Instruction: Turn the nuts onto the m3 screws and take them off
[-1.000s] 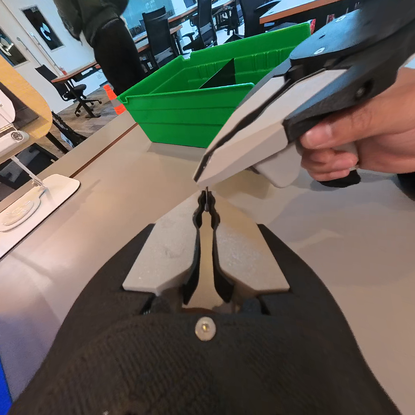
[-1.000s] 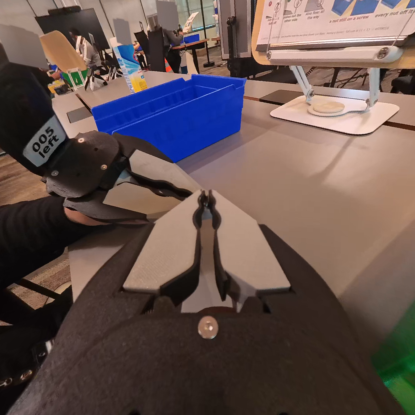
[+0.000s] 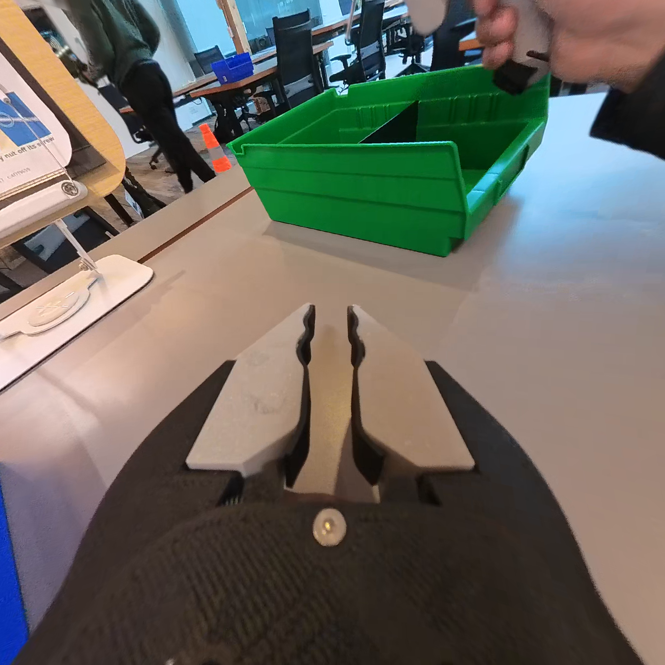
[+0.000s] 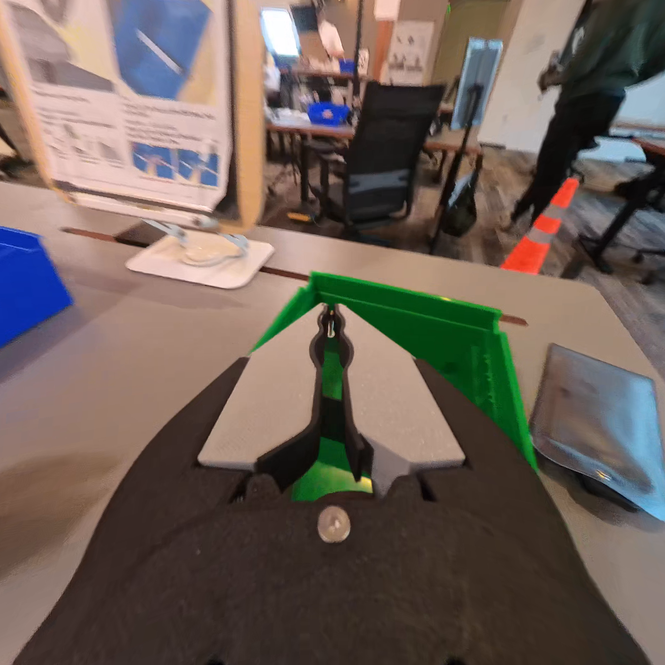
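Screw (image 4: 330, 328), small and shiny, sits pinched between the tips of the right hand-held gripper (image 4: 331, 316), which is held over the green bin (image 4: 424, 324); its jaws are nearly together around the thin metal piece. Whether a nut sits on the screw is too small and blurred to tell. The green bin stands on the grey desk (image 4: 144, 352), with a flat silvery pouch (image 4: 593, 424) lying just beside its right wall and a blue bin (image 4: 25, 280) well apart at the left edge. A white stand (image 4: 201, 262) carrying a printed sheet rests on the desk behind.

In the left wrist view, the left hand-held gripper (image 3: 331, 316) hovers above bare desk with its jaws parted by a narrow gap and nothing between them. The green bin (image 3: 360, 187) lies ahead of it, a black divider (image 3: 396, 126) inside. A person's hand (image 3: 575, 36) grips the other tool's handle above the bin's far right corner.
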{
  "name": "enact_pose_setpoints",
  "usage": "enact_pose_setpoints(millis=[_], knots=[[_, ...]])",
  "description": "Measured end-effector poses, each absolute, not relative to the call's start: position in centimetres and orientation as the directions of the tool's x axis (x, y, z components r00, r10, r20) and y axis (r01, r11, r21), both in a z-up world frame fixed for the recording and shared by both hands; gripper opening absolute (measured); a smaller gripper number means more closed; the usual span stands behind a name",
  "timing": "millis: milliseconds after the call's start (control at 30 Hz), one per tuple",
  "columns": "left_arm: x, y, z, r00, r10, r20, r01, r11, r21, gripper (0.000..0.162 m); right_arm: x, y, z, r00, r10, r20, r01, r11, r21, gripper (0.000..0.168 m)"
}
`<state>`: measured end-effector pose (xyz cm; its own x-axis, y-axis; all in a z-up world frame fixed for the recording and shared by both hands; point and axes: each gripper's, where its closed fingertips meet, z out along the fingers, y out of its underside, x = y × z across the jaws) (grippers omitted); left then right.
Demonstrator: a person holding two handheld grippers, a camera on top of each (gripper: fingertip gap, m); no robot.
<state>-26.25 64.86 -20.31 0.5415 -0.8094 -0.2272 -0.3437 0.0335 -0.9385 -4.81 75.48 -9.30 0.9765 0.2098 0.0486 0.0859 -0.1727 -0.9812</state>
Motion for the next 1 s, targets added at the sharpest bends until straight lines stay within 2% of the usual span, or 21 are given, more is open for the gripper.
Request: enact_pose_setpoints(millis=[167, 233, 267, 367, 433, 533, 633, 733, 833, 1000], knots=[[-26.2, 64.9, -20.5, 0.540, -0.800, -0.262, -0.368, 0.055, -0.928, 0.015, -0.5, 79.9, -13.2, 0.986, 0.146, 0.082, 0.131, -0.367, -0.921, 0.001], [-26.2, 65.0, -20.5, 0.542, -0.800, -0.258, -0.366, 0.051, -0.929, 0.015, 0.2, 80.8, -15.1, 0.989, 0.139, 0.055, 0.114, -0.459, -0.881, 0.017], [-26.3, 65.0, -20.4, 0.544, -0.801, -0.252, -0.362, 0.047, -0.931, 0.015, 0.6, 81.0, -15.2, 0.990, 0.126, 0.056, 0.108, -0.462, -0.880, 0.021], [-26.4, 65.0, -20.4, 0.546, -0.802, -0.240, -0.354, 0.038, -0.934, 0.015, -0.2, 80.4, -12.9, 0.991, 0.131, 0.027, 0.072, -0.353, -0.933, 0.022], [-26.3, 65.1, -20.6, 0.545, -0.803, -0.240, -0.363, 0.033, -0.931, 0.015, -2.8, 79.0, -10.8, 0.979, 0.202, -0.033, 0.023, -0.267, -0.963, 0.022], [-26.1, 64.9, -20.7, 0.539, -0.804, -0.251, -0.374, 0.039, -0.927, 0.015, -9.3, 75.3, -7.5, 0.919, 0.385, -0.089, -0.038, -0.137, -0.990, 0.026], [-26.2, 65.0, -20.6, 0.545, -0.801, -0.249, -0.368, 0.039, -0.929, 0.015, -17.6, 70.4, -6.2, 0.799, 0.599, -0.058, -0.045, -0.037, -0.998, 0.027], [-26.5, 65.2, -20.4, 0.561, -0.799, -0.217, -0.340, 0.017, -0.940, 0.015, -24.3, 67.8, -9.7, 0.723, 0.690, 0.032, 0.099, -0.058, -0.993, 0.029], [-26.9, 65.6, -20.1, 0.581, -0.795, -0.177, -0.306, -0.012, -0.952, 0.016, -26.2, 68.9, -13.9, 0.759, 0.628, 0.170, 0.259, -0.051, -0.965, 0.031], [-27.3, 65.8, -19.9, 0.595, -0.789, -0.153, -0.282, -0.026, -0.959, 0.016, -26.4, 70.9, -17.8, 0.786, 0.569, 0.243, 0.322, -0.041, -0.946, 0.032]])
